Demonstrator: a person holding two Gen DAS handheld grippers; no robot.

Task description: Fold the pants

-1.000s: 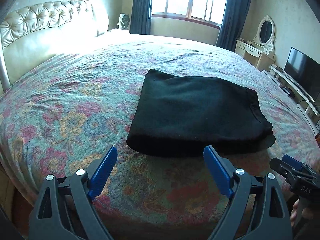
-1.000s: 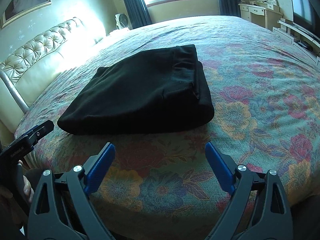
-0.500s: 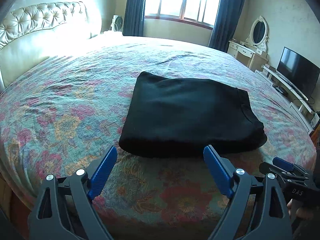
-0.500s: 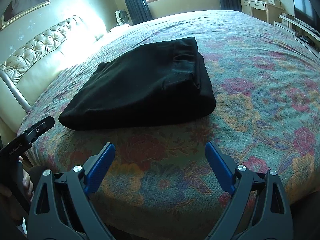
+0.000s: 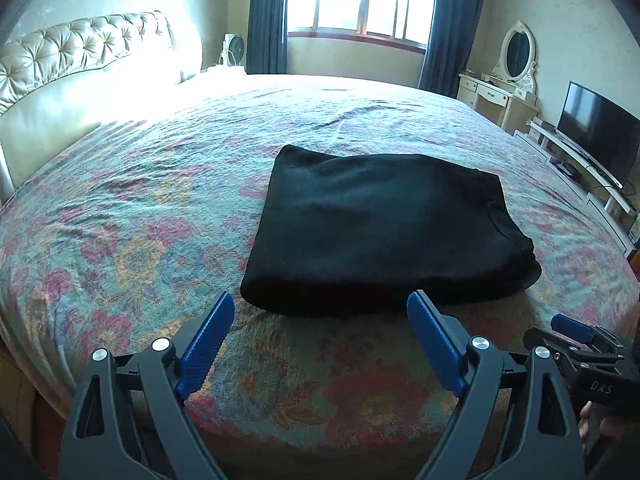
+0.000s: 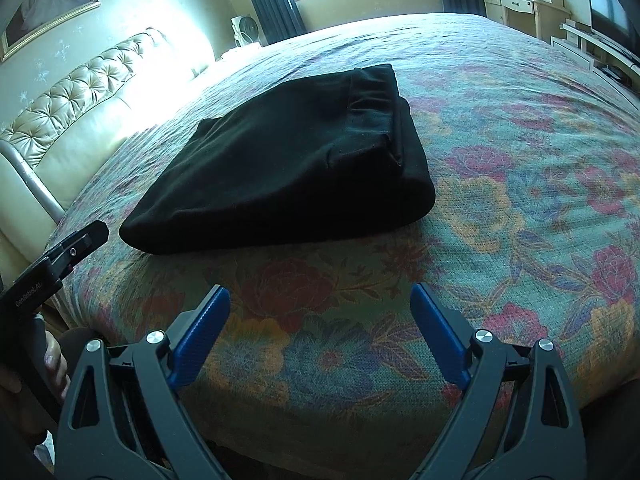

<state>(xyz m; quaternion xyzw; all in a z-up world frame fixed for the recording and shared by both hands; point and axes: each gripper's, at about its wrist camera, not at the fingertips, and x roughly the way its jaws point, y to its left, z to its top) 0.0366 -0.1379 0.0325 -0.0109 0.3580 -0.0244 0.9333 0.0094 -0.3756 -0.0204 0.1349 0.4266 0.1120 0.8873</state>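
The black pants lie folded into a compact rectangle on the floral bedspread, near the bed's front edge. They also show in the right wrist view, waistband at the far right. My left gripper is open and empty, just short of the pants' near edge. My right gripper is open and empty, above the bedspread in front of the pants. Each gripper shows at the edge of the other's view.
A tufted cream headboard stands on the left. A window with dark curtains is at the back. A vanity with mirror and a TV on a low stand are on the right.
Both grippers have drawn back and risen slightly from the pants, which look farther away. The pants have not moved. Both grippers stay open.
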